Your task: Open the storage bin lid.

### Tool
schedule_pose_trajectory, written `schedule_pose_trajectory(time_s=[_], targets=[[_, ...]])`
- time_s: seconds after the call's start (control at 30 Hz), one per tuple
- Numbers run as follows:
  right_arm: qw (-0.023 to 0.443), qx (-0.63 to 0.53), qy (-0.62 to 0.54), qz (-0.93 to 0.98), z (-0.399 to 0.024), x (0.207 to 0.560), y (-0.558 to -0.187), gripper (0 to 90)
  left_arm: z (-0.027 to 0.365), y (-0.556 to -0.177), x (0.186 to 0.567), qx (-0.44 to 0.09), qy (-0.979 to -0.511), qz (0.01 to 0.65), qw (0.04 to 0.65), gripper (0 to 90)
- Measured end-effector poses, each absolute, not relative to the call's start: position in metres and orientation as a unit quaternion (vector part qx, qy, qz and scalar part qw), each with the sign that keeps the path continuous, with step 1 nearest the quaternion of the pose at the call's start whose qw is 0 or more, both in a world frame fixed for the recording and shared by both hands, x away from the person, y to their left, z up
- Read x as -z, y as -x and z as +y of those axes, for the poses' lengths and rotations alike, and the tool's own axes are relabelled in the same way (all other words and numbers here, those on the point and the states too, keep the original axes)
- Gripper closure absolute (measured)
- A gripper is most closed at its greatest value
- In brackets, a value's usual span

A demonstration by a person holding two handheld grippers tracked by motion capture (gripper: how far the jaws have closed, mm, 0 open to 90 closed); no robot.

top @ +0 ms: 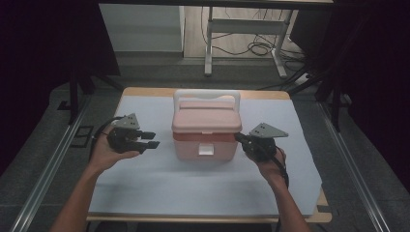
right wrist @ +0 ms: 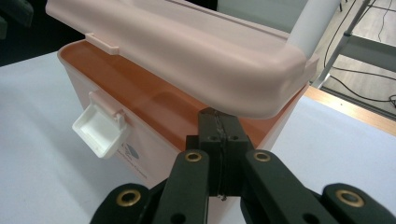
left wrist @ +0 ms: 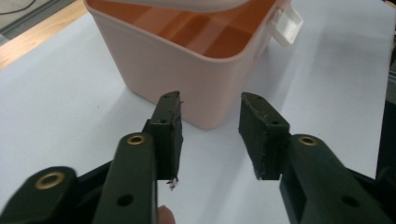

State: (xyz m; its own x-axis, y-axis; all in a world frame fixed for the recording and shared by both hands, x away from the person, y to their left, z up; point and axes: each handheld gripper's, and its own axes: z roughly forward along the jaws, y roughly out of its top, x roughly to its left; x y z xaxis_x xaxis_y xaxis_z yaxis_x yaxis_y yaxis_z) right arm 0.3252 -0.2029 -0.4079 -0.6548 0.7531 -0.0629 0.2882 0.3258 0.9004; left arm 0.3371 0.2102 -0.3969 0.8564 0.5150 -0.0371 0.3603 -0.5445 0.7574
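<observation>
A pink storage box (top: pixel 205 145) with a white handle (top: pixel 206 93) stands mid-table. Its lid (top: pixel 206 119) is raised a little off the rim, and the white front latch (top: pixel 206 150) hangs loose. My right gripper (top: pixel 238 137) is shut, jaws pressed together, its tip under the lid's right front corner. In the right gripper view the shut jaws of that gripper (right wrist: pixel 218 114) sit just below the lid (right wrist: pixel 187 51), with the orange inside showing. My left gripper (top: pixel 153 139) hovers left of the box, open, holding nothing. In its own view my left gripper (left wrist: pixel 211 105) faces the box's corner (left wrist: pixel 187 70).
A white sheet (top: pixel 145 183) covers the wooden table (top: pixel 145 91). Metal rails (top: pixel 43 169) run along both sides on the floor. Behind the table stand a desk frame (top: pixel 241 29) and loose cables (top: pixel 261 48).
</observation>
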Motion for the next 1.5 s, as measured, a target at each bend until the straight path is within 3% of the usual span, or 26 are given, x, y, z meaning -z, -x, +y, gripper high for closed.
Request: schedule_pose_trajectory(time_s=[0.23,0.47,1.5], targets=[[0.245,-0.473,-0.335,0.777,-0.202,0.407,-0.326,90.0,0.204,-0.333,0.406,-0.091,-0.876,0.247,0.404,72.4],[0.244,-0.474,-0.336,0.776,-0.202,0.407,-0.326,90.0,0.191,-0.327,0.411,-0.095,-0.877,0.258,0.393,89.9],[0.240,-0.471,-0.338,0.779,-0.202,0.407,-0.326,90.0,0.125,-0.322,0.416,-0.083,-0.870,0.215,0.435,90.0]])
